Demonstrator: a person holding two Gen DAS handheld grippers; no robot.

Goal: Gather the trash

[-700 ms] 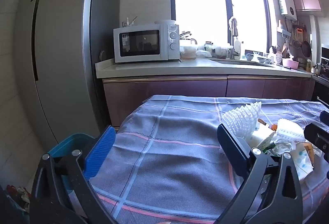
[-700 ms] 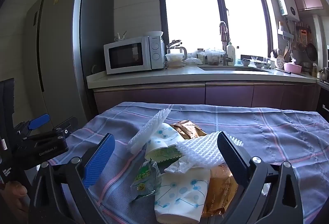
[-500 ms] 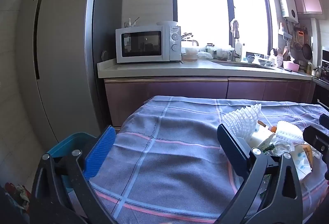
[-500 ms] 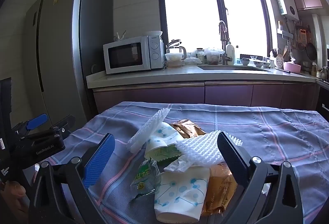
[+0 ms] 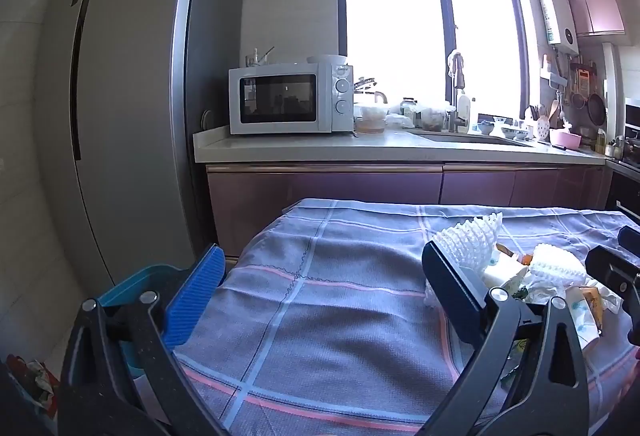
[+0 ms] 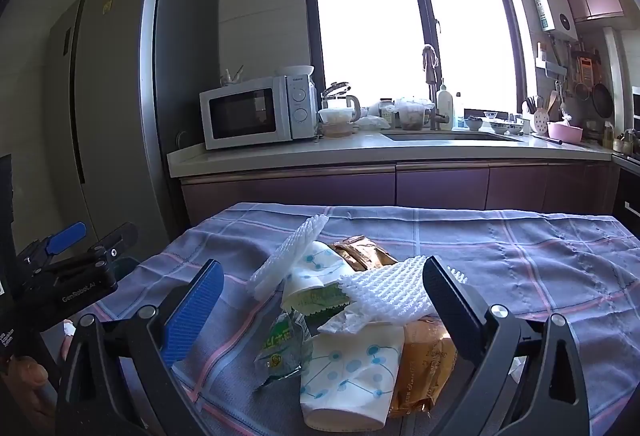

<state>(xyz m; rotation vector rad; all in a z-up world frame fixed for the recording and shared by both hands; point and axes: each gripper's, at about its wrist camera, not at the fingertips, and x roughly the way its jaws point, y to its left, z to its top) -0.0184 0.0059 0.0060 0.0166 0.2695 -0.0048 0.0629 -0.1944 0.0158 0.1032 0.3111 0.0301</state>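
Note:
A heap of trash lies on the plaid tablecloth: white foam nets, two dotted paper cups, a green wrapper and brown packets. My right gripper hovers open just in front of the heap, nothing between its fingers. My left gripper stands open over bare cloth, left of the heap. A blue bin sits on the floor by the table's left edge. The left gripper's body shows at the left of the right wrist view.
A tall grey fridge stands at the left. Behind the table runs a counter with a microwave, a sink and dishes under a bright window. A hand shows at the lower left.
Both grippers have shifted only slightly; the left view has drifted a little rightward. Both stay open and the trash has not moved.

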